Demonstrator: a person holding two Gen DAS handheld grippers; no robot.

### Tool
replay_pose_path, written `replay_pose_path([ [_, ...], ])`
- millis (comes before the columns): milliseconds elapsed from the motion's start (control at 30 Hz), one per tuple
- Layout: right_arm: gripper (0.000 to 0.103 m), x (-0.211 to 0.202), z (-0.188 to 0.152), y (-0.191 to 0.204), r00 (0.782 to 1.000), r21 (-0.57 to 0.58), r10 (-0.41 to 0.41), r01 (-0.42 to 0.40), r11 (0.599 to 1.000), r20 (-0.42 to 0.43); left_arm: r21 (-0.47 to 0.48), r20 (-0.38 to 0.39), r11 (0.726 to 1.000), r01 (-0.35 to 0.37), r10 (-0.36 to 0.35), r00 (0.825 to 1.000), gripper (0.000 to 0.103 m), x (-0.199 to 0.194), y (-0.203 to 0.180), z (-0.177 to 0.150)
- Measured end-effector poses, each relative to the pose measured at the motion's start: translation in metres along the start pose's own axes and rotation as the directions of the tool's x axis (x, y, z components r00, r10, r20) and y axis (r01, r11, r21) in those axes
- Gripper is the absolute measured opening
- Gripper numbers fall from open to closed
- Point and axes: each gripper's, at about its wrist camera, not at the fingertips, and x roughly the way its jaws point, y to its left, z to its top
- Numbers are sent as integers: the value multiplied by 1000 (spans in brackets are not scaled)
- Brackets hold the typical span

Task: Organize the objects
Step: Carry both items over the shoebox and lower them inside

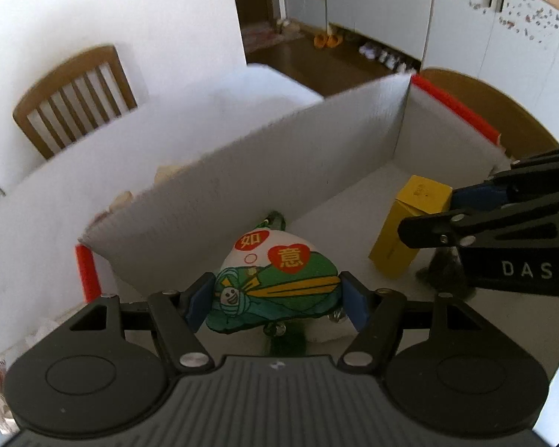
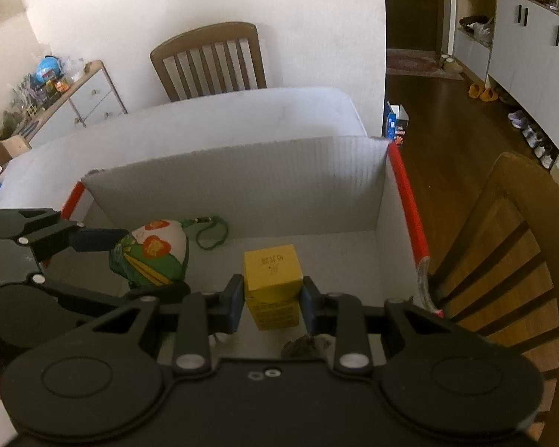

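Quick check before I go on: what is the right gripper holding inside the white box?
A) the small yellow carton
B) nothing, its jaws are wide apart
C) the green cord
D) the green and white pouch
A: in the right wrist view the right gripper has its blue pads pressed on either side of the small yellow carton inside the white box; the left gripper has the green and white pouch.

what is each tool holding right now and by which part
The left tool grips the green and white pouch by its two side edges. The right tool grips the yellow box by its two opposite side faces, near the top.
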Motion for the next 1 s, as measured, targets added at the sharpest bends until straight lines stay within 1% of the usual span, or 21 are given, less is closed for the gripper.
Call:
replay_pose_path([
  [133,29,7,2,0,1000,-11,-1,0,1000,-26,11,-57,1000,-10,10,998,71,9,-2,3],
  [267,30,8,4,-1,1000,-16,3,-3,1000,-27,16,-103,1000,-2,4,995,72,16,-1,5],
  [400,30,8,4,-2,999,-14,13,-14,1000,-30,6,-118,1000,-1,1,993,74,18,2,6],
  [567,33,7,7,-2,999,-19,29,-29,999,-31,-4,-126,1000,5,-5,992,76,19,-1,8],
  [800,37,2,8,0,999,-25,34,-34,999,-27,3,-112,1000,2,-2,994,76,14,-4,3],
  [900,44,-2,7,0,999,-25,30,-31,999,-18,24,-109,1000,-16,18,994,76,9,-10,1],
  [1000,45,-8,6,1,1000,-28,24,-24,999,-8,28,-101,999,-20,22,995,76,4,-10,1],
])
